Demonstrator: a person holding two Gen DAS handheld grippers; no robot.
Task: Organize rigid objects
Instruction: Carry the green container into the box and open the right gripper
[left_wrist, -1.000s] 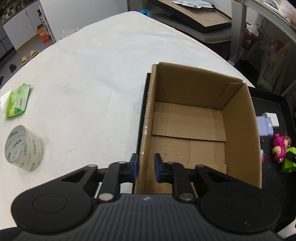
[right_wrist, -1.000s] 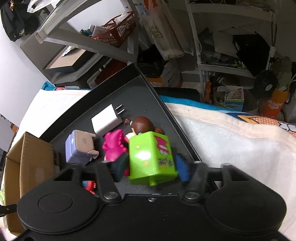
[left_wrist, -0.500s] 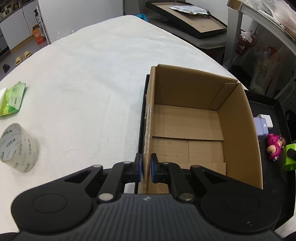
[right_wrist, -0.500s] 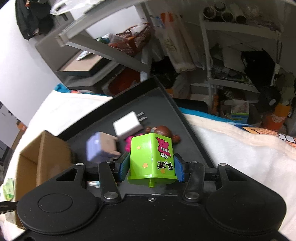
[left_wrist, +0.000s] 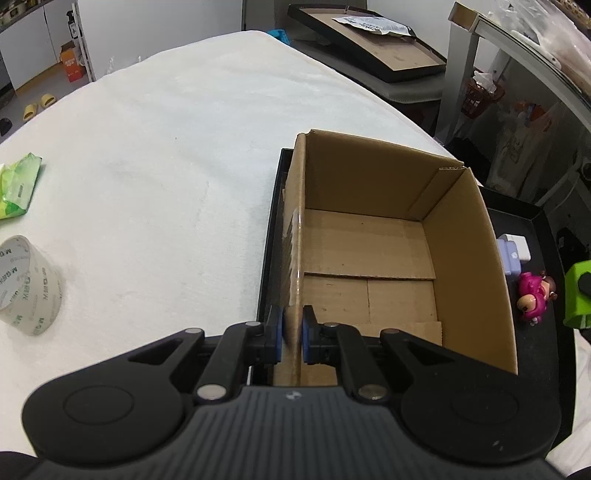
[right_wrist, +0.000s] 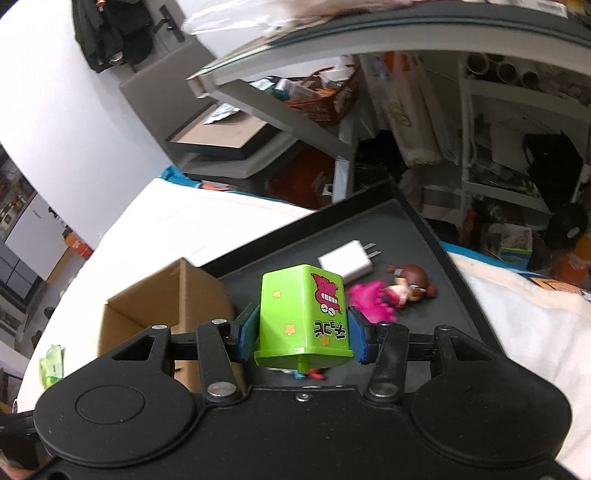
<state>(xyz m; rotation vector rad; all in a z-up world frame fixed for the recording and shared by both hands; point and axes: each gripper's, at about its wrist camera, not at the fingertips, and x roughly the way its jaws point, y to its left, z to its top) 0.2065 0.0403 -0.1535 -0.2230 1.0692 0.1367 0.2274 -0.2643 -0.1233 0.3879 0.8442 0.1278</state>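
Observation:
An open cardboard box (left_wrist: 369, 243) stands on a black tray (left_wrist: 535, 214), with nothing inside it. My left gripper (left_wrist: 293, 334) is shut on the box's near left wall. My right gripper (right_wrist: 302, 332) is shut on a green toy box (right_wrist: 304, 317) with a cartoon print, held up above the tray (right_wrist: 417, 229). That green toy box (left_wrist: 578, 295) also shows at the right edge of the left wrist view. On the tray lie a white charger (right_wrist: 349, 260), a pink-dressed doll (right_wrist: 391, 291) and a lilac block (left_wrist: 511, 258).
A roll of clear tape (left_wrist: 27, 284) and a green wipes pack (left_wrist: 16, 186) lie on the white cloth at the left. Cluttered shelves (right_wrist: 498, 129) and a grey rack stand beyond the tray. The cardboard box (right_wrist: 162, 310) sits left of the held toy.
My left gripper closed onto the box's wall. My right gripper closed on the green toy box and lifted it off the tray, swinging left toward the cardboard box.

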